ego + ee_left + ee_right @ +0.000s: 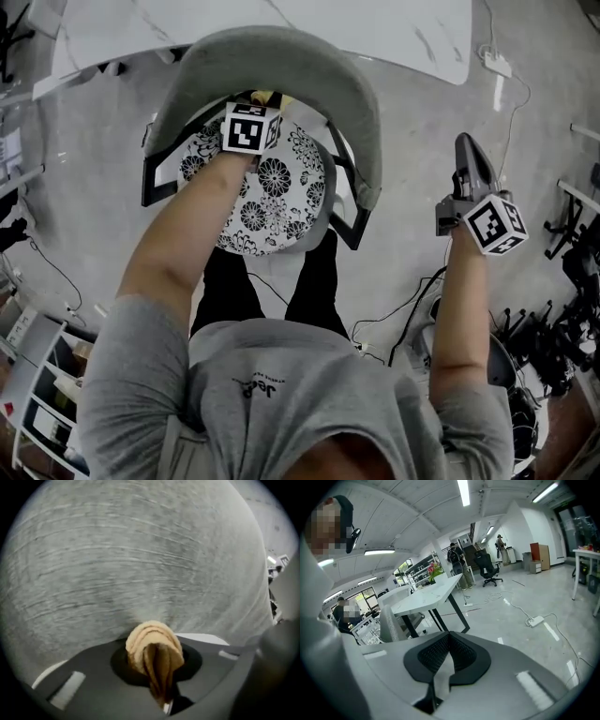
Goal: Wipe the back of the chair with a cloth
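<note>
The left gripper (pixel 157 667) clamps a bunched tan cloth (pixel 153 644) against the grey chair back (pixel 140 550). Wiping appears under way, with much surface likely left. The right gripper (pixel 447 660) hangs aside, jaws closed on nothing.

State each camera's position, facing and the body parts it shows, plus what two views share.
Head view: on head, looking down at chair back; arms, left gripper, right gripper.
Left gripper view: on it, facing chair back; jaws clamp cloth.
Right gripper view: on it, facing white table; jaws shut.
Shared: cloth, head and left gripper views.
</note>
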Tool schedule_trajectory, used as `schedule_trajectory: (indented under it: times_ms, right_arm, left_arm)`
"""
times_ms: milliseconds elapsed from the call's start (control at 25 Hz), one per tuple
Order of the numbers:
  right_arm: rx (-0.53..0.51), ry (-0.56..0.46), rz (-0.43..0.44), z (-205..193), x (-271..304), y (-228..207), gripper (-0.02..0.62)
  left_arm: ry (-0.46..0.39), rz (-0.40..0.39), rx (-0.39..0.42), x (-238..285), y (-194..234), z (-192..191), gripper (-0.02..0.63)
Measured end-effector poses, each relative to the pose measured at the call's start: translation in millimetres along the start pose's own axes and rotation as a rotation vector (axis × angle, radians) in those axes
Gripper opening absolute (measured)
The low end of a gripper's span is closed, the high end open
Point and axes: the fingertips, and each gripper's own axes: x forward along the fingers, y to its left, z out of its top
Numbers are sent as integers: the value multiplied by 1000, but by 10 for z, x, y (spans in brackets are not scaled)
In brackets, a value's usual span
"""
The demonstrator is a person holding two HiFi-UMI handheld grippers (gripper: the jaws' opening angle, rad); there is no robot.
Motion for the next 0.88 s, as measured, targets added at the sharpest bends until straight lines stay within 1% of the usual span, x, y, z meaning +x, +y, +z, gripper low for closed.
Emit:
schedule_trajectory:
  times_ms: [80, 240, 360, 440, 680, 760, 880]
  right_arm:
    - [3, -9, -8, 5, -89, -87, 3]
    - [15, -27, -19, 17, -246, -243, 3]
    - [23, -35, -24, -7, -342, -336, 3]
    - [23, -43, -31, -12, -406, -383, 3]
    - [30, -63, -39, -45, -577, -445, 3]
    - [31, -67, -41, -62, -609, -442, 3]
    - [31, -75, -36, -82, -668, -412, 3]
  left_arm:
    - [7, -24, 39, 57, -182, 9, 107]
    - [18, -77, 146, 161, -556, -9, 107]
    - [21, -113, 189, 198, -794, -41, 107]
    - [21, -155, 228, 175, -1011, -43, 107]
    - [24, -245, 387, 147, -1539, -166, 106]
    - [23, -289, 429, 105, -1711, -226, 106]
    - [13, -399, 486, -8, -2048, -371, 106]
